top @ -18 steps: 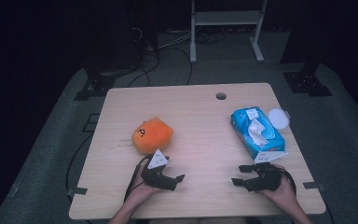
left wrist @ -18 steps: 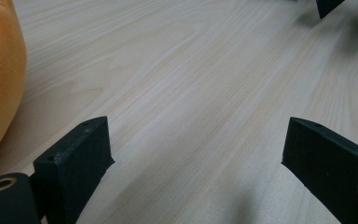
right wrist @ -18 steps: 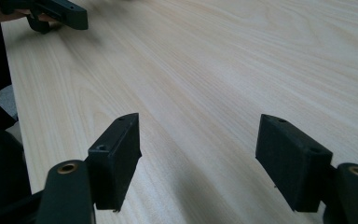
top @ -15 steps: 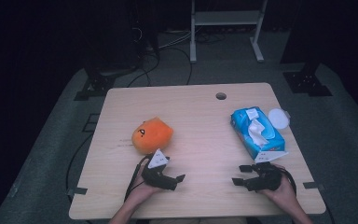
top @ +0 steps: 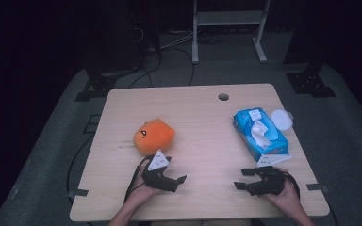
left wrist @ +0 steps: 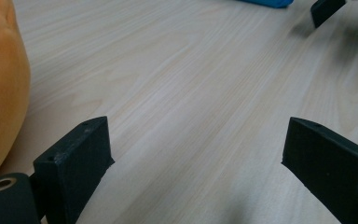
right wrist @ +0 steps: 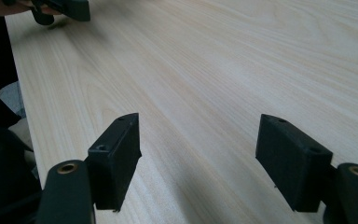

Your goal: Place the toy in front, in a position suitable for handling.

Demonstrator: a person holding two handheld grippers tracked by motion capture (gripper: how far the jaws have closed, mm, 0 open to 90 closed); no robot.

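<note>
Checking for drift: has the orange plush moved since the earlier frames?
No. The orange plush sits at the same spot relative to the table hole.

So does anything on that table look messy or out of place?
Only small things. The blue wipes pack sits open, a white wipe sticking out of its top, and its round white lid lies at the pack's far right corner. The orange plush toy lies tipped on its side. Nothing looks spilled or damaged.

Plush toy (top: 153, 136) left on table (top: 202, 117), wipes pack (top: 260, 134) right (lid (top: 281, 118) beside).
</note>
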